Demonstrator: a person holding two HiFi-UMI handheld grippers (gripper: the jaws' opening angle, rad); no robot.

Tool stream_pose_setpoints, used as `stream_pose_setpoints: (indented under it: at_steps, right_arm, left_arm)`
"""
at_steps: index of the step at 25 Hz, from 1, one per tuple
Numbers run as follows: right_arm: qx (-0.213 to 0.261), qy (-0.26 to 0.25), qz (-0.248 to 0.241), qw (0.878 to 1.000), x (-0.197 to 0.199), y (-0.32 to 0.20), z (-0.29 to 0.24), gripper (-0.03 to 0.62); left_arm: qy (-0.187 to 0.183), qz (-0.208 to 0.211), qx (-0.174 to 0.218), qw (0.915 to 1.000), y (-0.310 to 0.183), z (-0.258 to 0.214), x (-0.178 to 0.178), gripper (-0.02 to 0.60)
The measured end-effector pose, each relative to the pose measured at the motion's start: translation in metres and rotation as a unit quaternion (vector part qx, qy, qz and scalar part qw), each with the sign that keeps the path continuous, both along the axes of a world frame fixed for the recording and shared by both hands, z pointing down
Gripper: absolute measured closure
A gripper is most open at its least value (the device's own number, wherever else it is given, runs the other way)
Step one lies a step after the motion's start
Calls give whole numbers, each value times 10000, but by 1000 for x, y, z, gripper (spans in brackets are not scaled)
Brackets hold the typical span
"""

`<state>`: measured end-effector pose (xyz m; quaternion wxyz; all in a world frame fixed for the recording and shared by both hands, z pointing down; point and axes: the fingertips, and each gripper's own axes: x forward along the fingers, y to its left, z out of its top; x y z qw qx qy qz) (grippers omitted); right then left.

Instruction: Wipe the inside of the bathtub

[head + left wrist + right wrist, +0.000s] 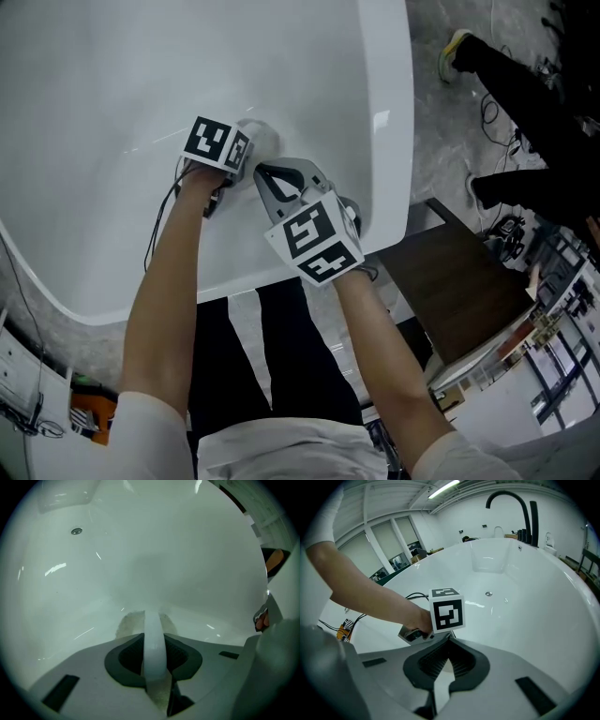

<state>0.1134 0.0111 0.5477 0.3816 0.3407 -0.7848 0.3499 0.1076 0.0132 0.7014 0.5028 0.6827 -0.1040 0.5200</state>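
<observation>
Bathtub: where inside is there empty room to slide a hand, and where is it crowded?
The bathtub floor from the left claw out to the drain is bare, and so is the far end below the black tap. It is crowded by the near wall, where the left claw presses a white cloth beside the right claw.

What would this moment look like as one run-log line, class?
left gripper: shut on cloth | cloth: against bathtub inside | right gripper: shut, empty
</observation>
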Motion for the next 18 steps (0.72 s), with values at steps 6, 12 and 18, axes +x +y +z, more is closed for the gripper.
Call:
stream_pose_setpoints:
  at_steps: [6,12,18]
  right_arm:
    - [19,-32,31,10000,7,-3,4,576]
    - [20,-68,101,9999,16,-6,5,576]
    - [11,-55,106,9999,17,-11,11,576]
  left_arm:
    - [96,-12,16,10000,0,1,18,486]
    - [134,-69,-37,9999,-2,6,27,486]
    - [111,-125,-67,9998,-9,19,30,486]
